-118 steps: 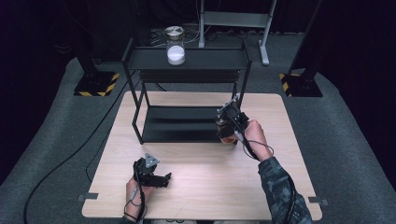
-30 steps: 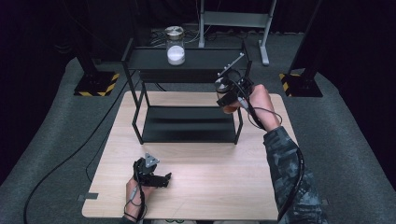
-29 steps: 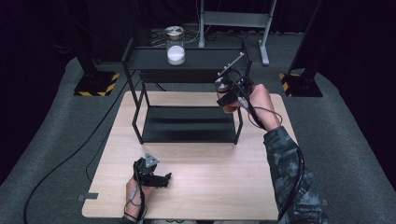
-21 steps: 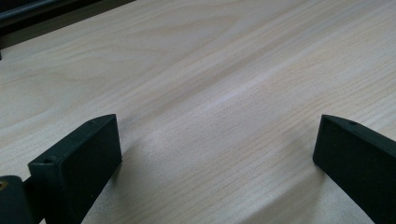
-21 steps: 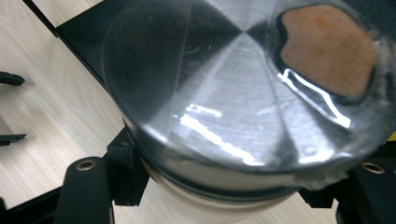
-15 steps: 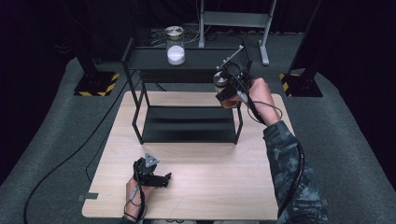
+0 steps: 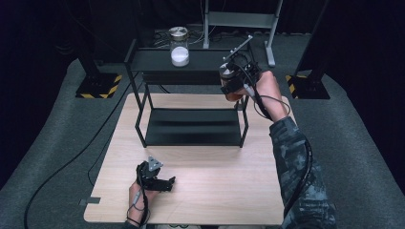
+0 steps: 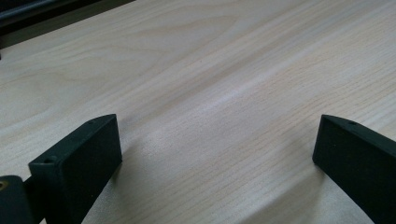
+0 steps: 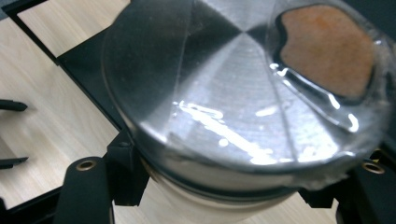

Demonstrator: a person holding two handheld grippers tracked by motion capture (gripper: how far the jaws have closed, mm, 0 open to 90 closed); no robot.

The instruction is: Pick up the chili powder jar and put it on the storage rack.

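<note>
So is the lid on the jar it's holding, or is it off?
On. In the right gripper view a shiny metal lid caps the jar clamped in the right hand-held gripper.

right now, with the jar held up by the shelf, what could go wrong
1. The right gripper holds the metal-lidded jar in the air beside the black rack's top shelf; the jar could knock the shelf edge or the corner post on the way in.
2. The fingers clamp just under the lid, so the jar might tilt or slip.
3. The jar of white powder already stands on that shelf; a wide swing could hit it.
</note>
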